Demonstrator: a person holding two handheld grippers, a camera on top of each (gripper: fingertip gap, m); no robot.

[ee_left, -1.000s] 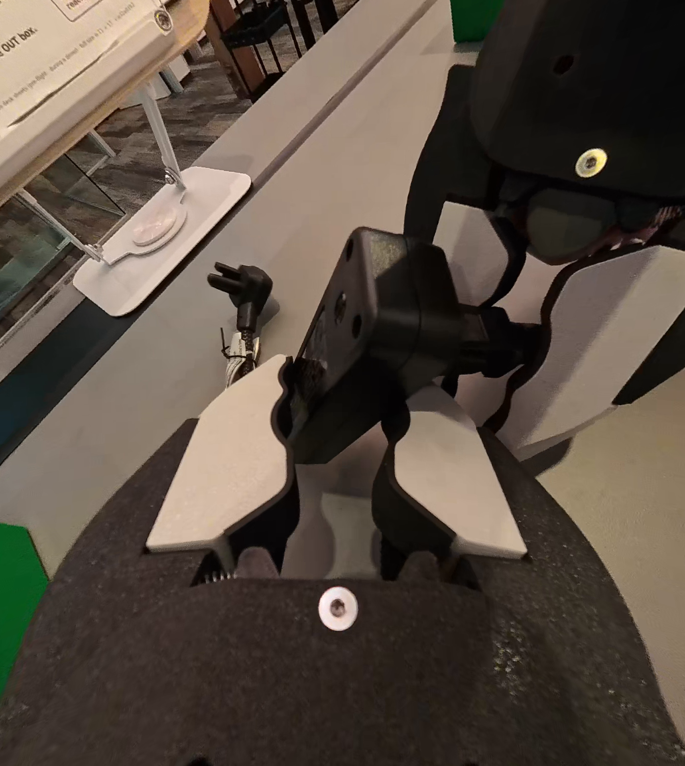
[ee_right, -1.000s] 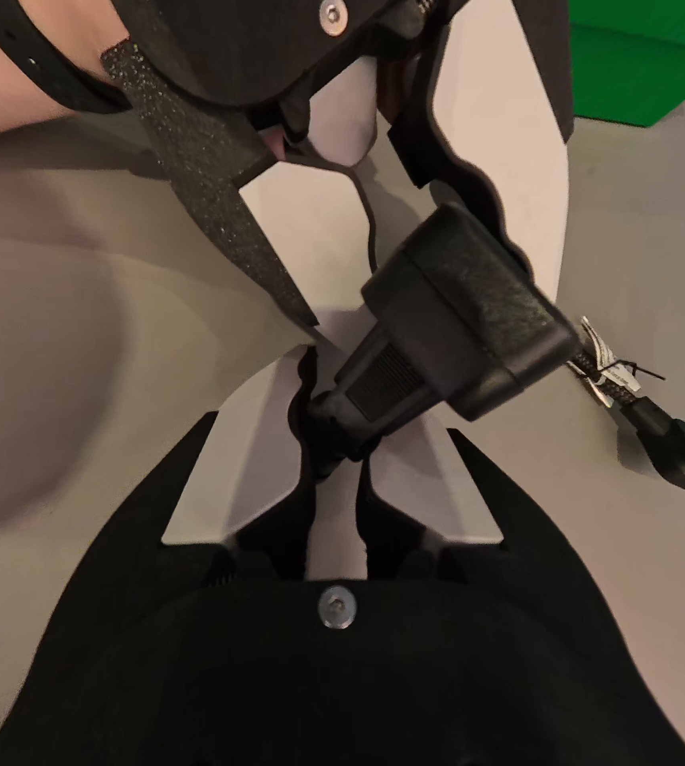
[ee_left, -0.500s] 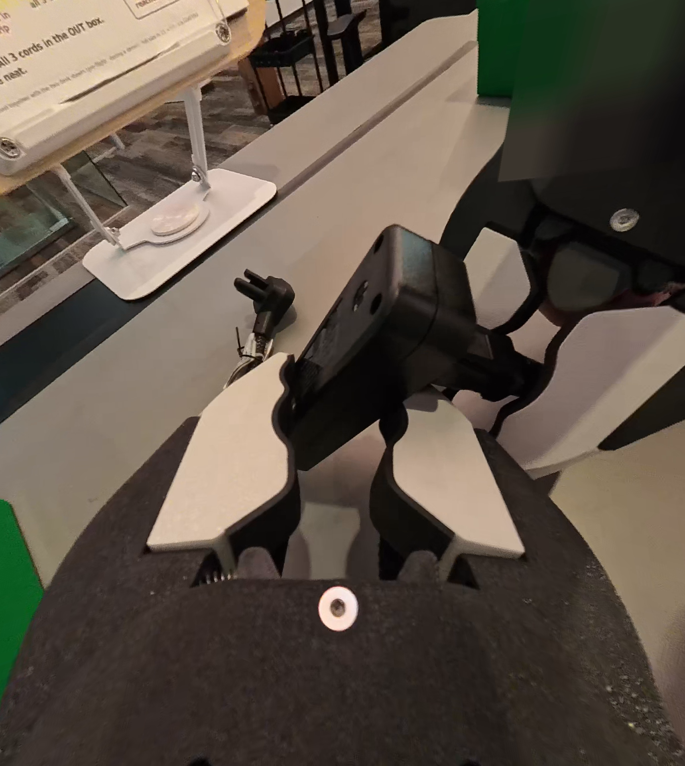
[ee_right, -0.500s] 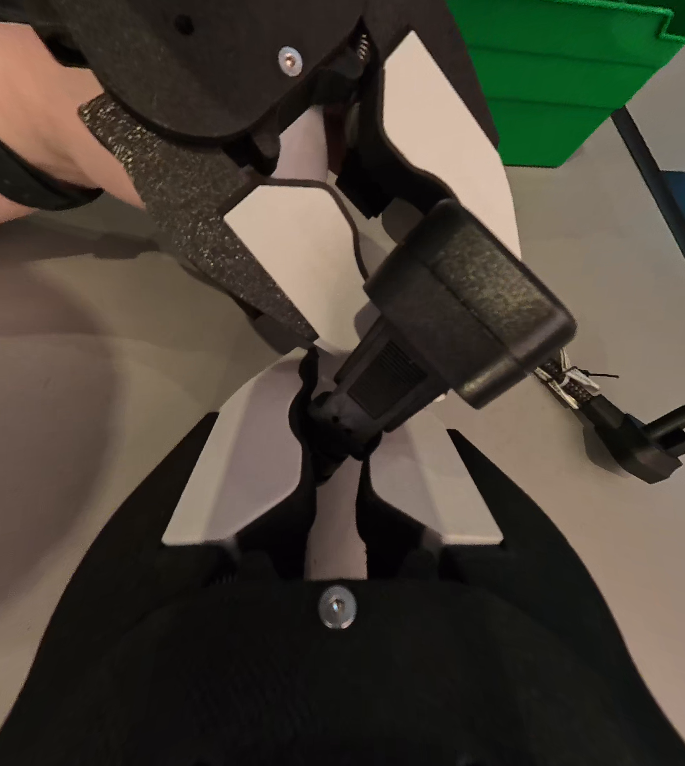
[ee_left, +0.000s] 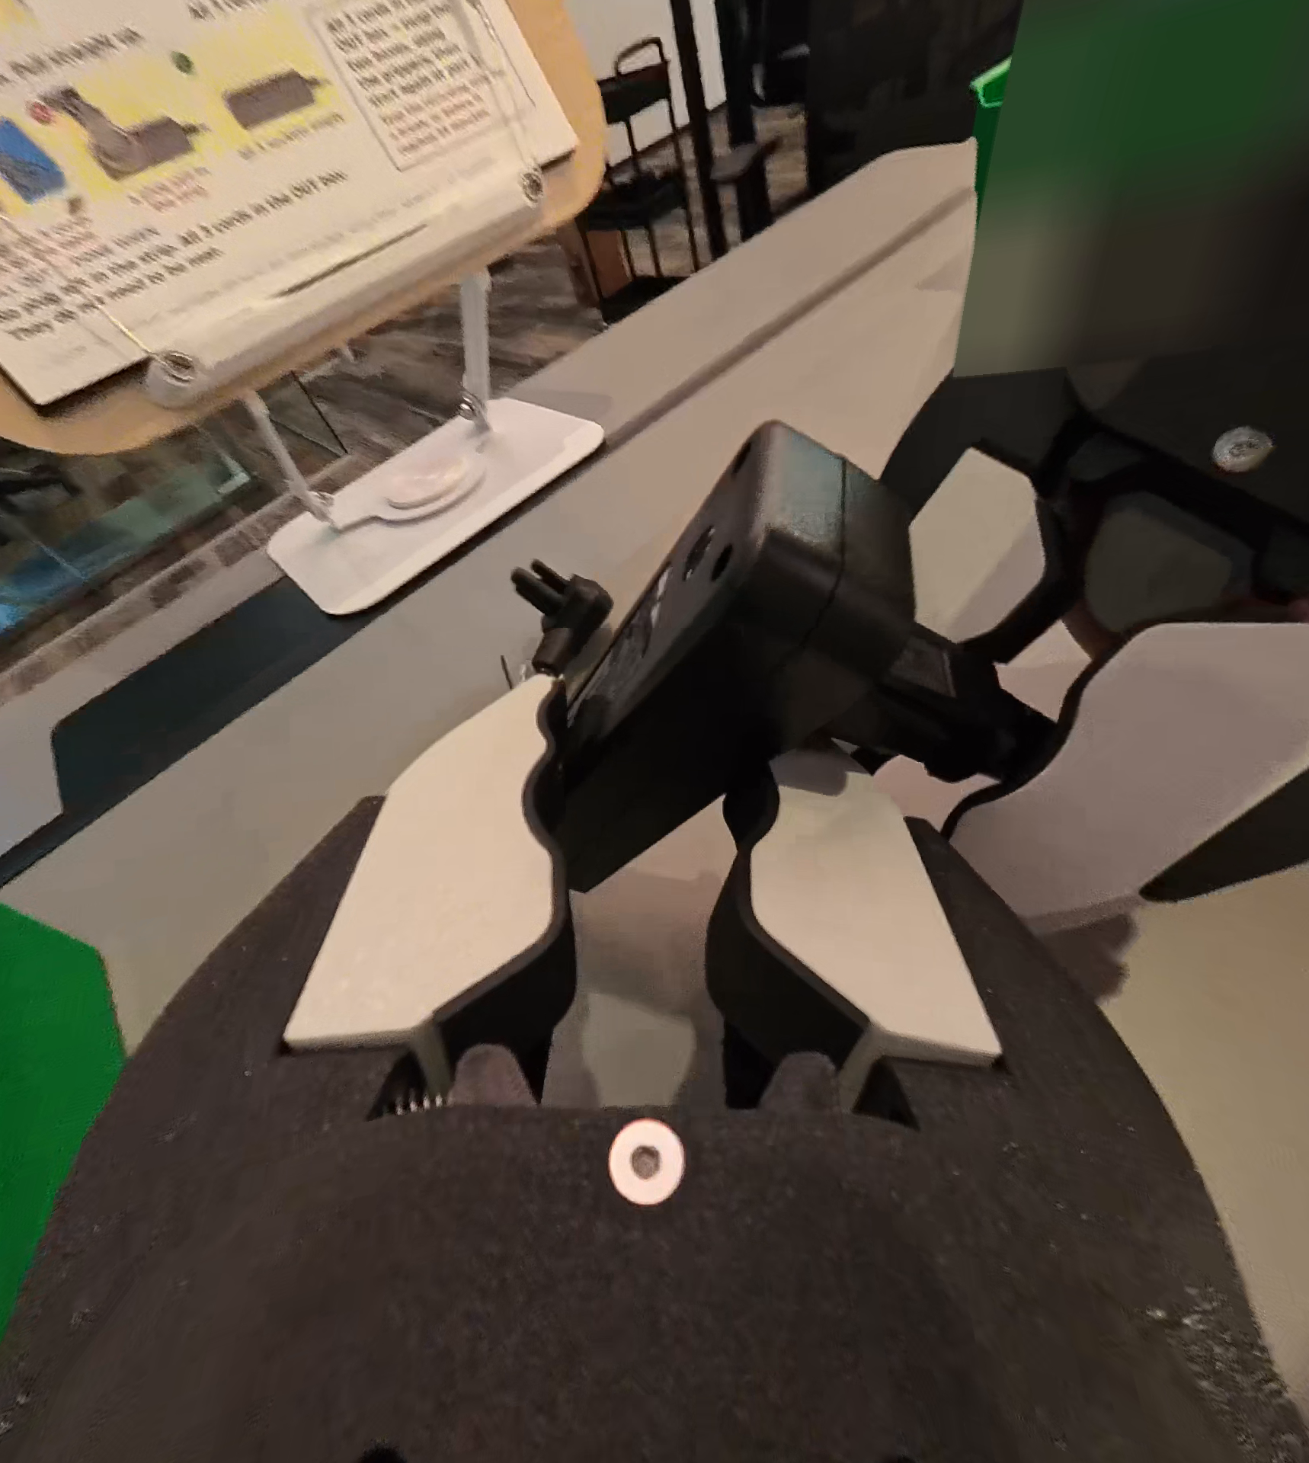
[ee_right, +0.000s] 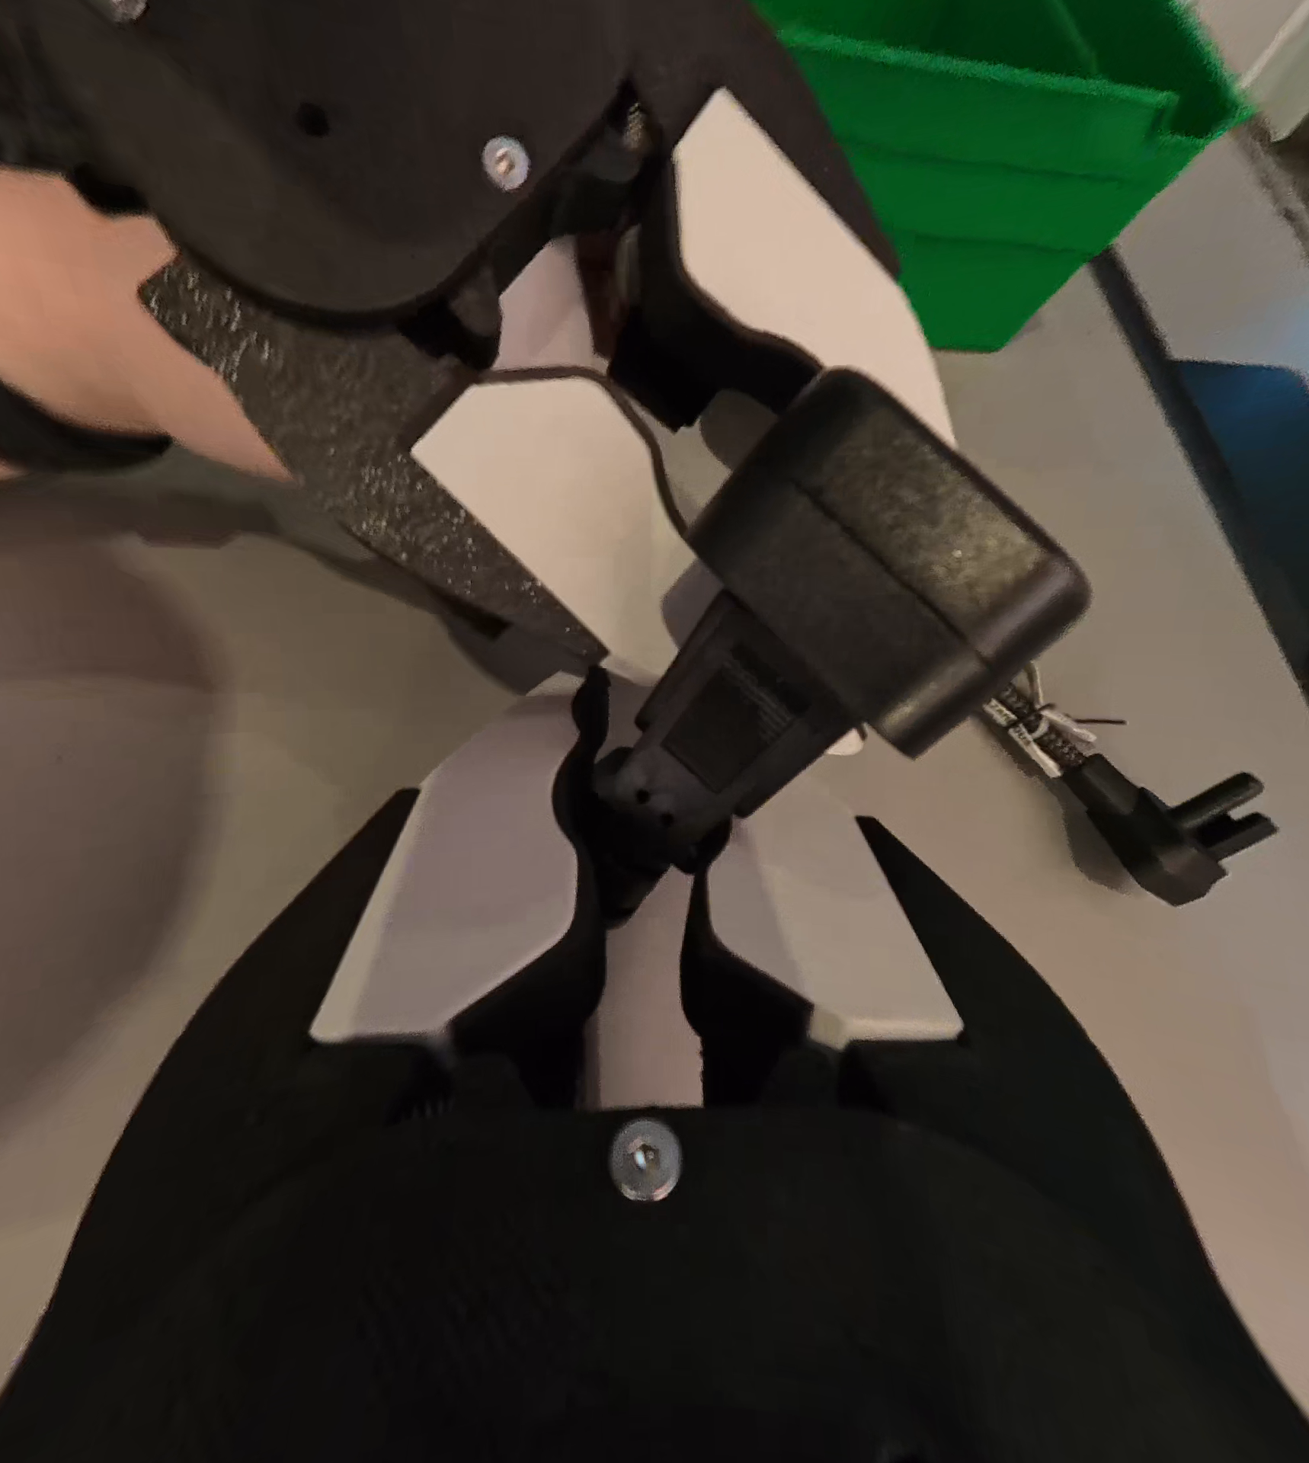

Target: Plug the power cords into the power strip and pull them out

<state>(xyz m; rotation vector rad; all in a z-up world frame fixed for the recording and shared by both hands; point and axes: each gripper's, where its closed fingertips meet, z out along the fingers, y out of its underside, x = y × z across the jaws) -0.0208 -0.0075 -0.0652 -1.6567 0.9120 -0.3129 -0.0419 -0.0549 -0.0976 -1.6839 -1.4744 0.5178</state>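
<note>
Left gripper (ee_left: 651, 799) clamps one matte black boxy adapter (ee_left: 746, 633), held above the grey table (ee_left: 715, 380); right gripper (ee_right: 639, 807) is pinched on the ribbed plug (ee_right: 707, 760) seated in it; second angled plug (ee_right: 1182, 831) lies loose on the table, its braided cord partly hidden; one green bin (ee_right: 1015, 182), cut off.

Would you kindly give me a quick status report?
Left hand-held gripper shut on black power block. Right hand-held gripper shut on plugged-in cord connector. Block off the table; nothing in the way.
</note>
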